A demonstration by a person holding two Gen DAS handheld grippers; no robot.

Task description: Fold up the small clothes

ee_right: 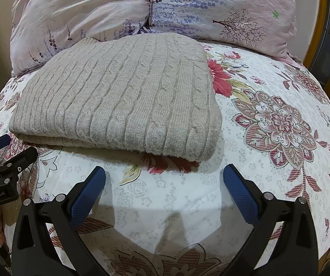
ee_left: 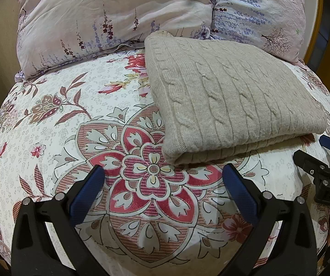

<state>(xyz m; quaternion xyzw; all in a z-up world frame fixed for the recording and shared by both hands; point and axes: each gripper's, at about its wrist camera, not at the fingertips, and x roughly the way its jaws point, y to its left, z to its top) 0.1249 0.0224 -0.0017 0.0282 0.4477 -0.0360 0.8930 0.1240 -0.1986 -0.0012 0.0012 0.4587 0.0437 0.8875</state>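
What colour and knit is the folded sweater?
Beige sweater, cable-knit with ribbed columns; clearest in the right wrist view.

Beige cable-knit sweater point(ee_right: 119, 96), folded flat, seemingly in half; mid-bed

place: home bedroom | signs: floral bedsheet point(ee_left: 61, 138), two pillows point(ee_right: 211, 11)

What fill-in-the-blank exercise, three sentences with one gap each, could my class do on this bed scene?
1. The beige cable-knit sweater lies ____ on the floral bedsheet.
2. Both the left claw and the right claw are ____, holding nothing.
3. Behind the sweater, two ____ lie at the head of the bed.

Missing words: folded; open; pillows
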